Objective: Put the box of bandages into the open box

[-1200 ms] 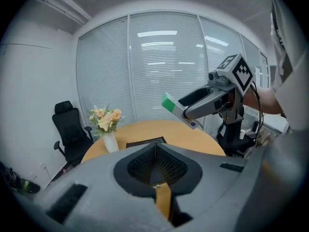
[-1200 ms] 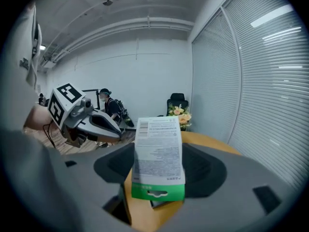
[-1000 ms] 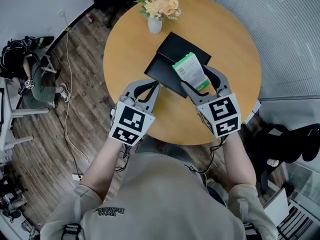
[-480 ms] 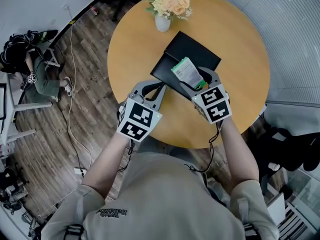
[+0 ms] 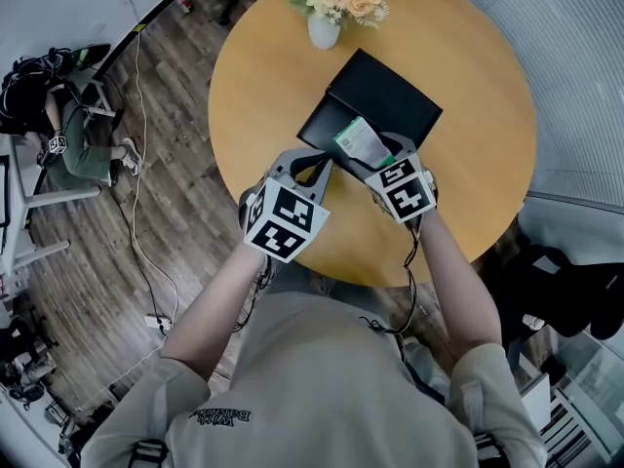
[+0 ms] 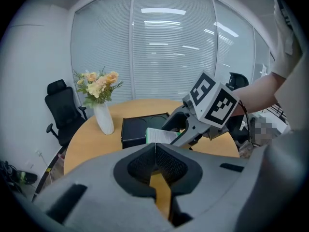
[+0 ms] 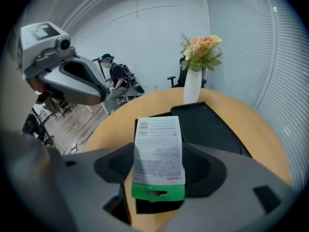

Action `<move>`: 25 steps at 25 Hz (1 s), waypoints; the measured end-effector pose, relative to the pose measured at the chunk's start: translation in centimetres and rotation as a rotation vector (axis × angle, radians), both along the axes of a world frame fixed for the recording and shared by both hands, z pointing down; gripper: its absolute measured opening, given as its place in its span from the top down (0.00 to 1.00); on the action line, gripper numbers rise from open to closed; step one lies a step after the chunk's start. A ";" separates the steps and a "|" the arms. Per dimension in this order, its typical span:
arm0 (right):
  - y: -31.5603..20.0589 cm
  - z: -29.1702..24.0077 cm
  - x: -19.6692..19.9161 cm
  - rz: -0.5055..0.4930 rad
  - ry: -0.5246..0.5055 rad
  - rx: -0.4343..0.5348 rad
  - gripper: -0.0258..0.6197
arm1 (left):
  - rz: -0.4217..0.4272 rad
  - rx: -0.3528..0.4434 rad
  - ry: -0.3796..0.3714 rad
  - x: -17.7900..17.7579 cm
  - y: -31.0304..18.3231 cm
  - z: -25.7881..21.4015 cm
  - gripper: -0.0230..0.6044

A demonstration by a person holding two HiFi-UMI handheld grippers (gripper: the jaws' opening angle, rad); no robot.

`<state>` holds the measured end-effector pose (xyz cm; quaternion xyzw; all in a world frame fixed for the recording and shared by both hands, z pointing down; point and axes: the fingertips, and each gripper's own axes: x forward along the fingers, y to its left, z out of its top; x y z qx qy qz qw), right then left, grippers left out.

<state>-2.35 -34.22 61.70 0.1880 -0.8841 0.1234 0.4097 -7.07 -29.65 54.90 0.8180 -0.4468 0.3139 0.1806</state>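
A black open box (image 5: 375, 100) lies on the round wooden table (image 5: 478, 164), its two halves side by side. My right gripper (image 5: 369, 159) is shut on the white and green box of bandages (image 5: 359, 142) and holds it over the near edge of the black box. In the right gripper view the box of bandages (image 7: 158, 151) stands between the jaws, with the black box (image 7: 215, 124) just beyond. My left gripper (image 5: 314, 169) hovers beside it at the black box's near left corner, jaws closed together on nothing (image 6: 155, 145).
A white vase of flowers (image 5: 324, 25) stands at the table's far edge, behind the black box. A person (image 5: 58, 139) sits at a desk on the left, and a cable (image 5: 146, 222) runs across the wooden floor. A black office chair (image 6: 60, 108) stands beyond the table.
Both grippers have moved forward toward the black box. The bandage box, earlier held higher and nearer me, now sits lower over the box's near edge.
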 end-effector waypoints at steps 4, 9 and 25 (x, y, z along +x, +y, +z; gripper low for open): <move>-0.4 2.2 -0.6 0.010 0.028 -0.030 0.50 | 0.007 -0.023 0.003 0.2 -0.6 1.3 0.93; -0.6 4.0 -1.8 -0.022 0.062 -0.028 0.50 | -0.011 -0.072 0.000 -0.9 0.2 3.2 0.92; -0.9 8.8 -2.4 -0.013 0.167 -0.060 0.50 | -0.015 -0.122 0.018 -1.8 1.3 5.7 0.92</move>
